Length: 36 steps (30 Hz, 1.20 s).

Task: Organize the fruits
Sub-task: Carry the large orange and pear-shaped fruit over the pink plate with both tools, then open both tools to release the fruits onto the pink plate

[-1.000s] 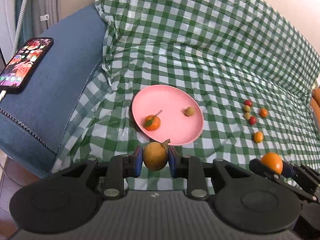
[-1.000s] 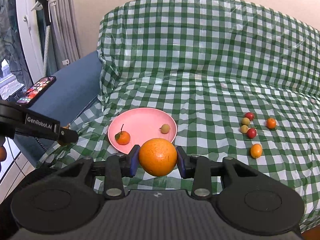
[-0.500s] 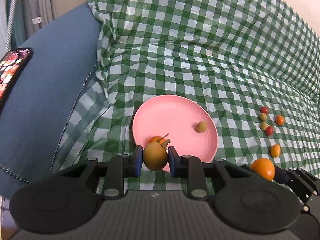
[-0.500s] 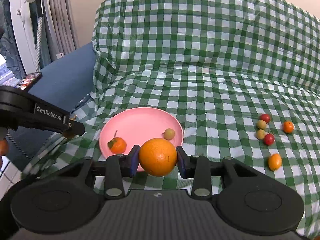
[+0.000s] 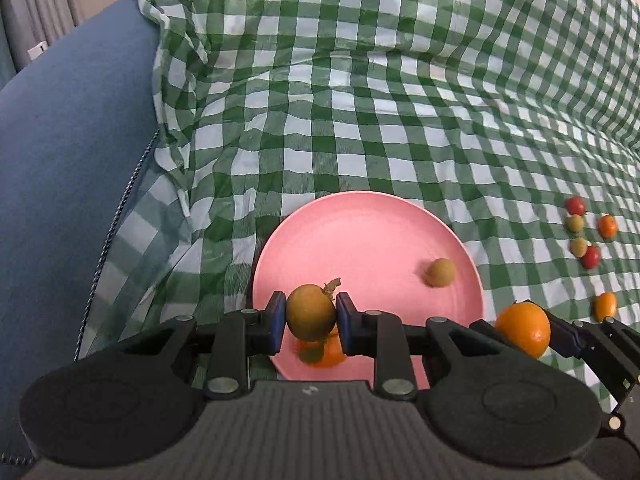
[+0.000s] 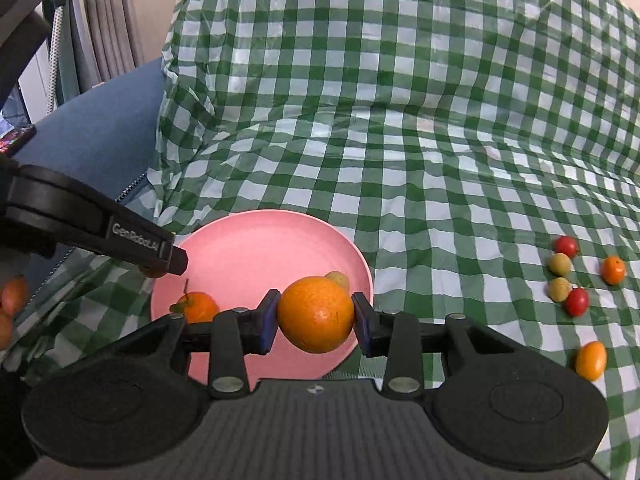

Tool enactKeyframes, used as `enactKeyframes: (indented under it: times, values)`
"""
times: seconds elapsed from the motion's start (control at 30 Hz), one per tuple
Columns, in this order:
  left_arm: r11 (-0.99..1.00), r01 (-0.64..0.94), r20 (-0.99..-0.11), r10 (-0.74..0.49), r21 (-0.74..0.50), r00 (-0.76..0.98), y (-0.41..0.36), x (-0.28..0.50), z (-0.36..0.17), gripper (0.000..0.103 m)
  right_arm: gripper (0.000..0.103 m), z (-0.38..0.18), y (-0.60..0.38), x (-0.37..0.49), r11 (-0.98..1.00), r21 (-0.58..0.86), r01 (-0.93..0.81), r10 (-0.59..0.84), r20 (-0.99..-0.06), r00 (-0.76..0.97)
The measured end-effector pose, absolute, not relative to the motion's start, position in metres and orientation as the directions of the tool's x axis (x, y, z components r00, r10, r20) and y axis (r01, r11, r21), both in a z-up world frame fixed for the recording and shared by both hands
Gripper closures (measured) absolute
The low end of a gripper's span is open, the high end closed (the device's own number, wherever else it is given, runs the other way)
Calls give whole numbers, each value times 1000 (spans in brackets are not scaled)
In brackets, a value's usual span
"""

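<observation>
Pink plate (image 5: 360, 232) sits on the green checked cloth (image 5: 400, 120), holding a small stemmed tangerine (image 6: 198, 306) near its front-left edge and one small greenish-tan fruit (image 5: 440, 273) toward the right. Left gripper (image 5: 311, 318) is clamped on a brownish-yellow round fruit (image 5: 311, 312) directly over the tangerine; right gripper (image 6: 316, 316) is pinching a large orange (image 6: 316, 314) over the plate's front-right rim. Loose on the cloth well right of the plate: two red, two greenish and two orange small fruits (image 6: 568, 276).
</observation>
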<state>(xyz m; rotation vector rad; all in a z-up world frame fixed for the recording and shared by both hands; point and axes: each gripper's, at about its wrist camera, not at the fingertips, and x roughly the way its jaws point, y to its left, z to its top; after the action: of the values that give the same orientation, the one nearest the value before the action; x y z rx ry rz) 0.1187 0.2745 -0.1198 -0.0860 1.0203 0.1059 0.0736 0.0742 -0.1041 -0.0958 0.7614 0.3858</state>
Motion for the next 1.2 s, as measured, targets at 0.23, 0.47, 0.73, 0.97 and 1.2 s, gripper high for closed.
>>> enactKeyframes:
  times: [0.23, 0.47, 0.73, 0.97, 1.2]
  values:
    - [993, -121, -860, 54, -9, 507, 272, 139, -134, 73, 63, -122, 80, 92, 920, 41, -390, 304, -702, 644]
    - [992, -123, -873, 59, -1, 484, 276, 147, -148, 73, 63, -134, 83, 99, 920, 49, -390, 303, -720, 625]
    - [993, -120, -885, 55, -1, 462, 278, 151, -162, 73, 63, -140, 86, 103, 914, 55, -403, 308, -740, 598]
    - [994, -113, -892, 54, 4, 448, 275, 153, -171, 73, 63, -146, 86, 104, 911, 51, -409, 305, -750, 586]
    - [994, -109, -894, 56, 8, 445, 275, 154, -176, 73, 63, -147, 87, 106, 914, 47, -403, 297, -755, 585]
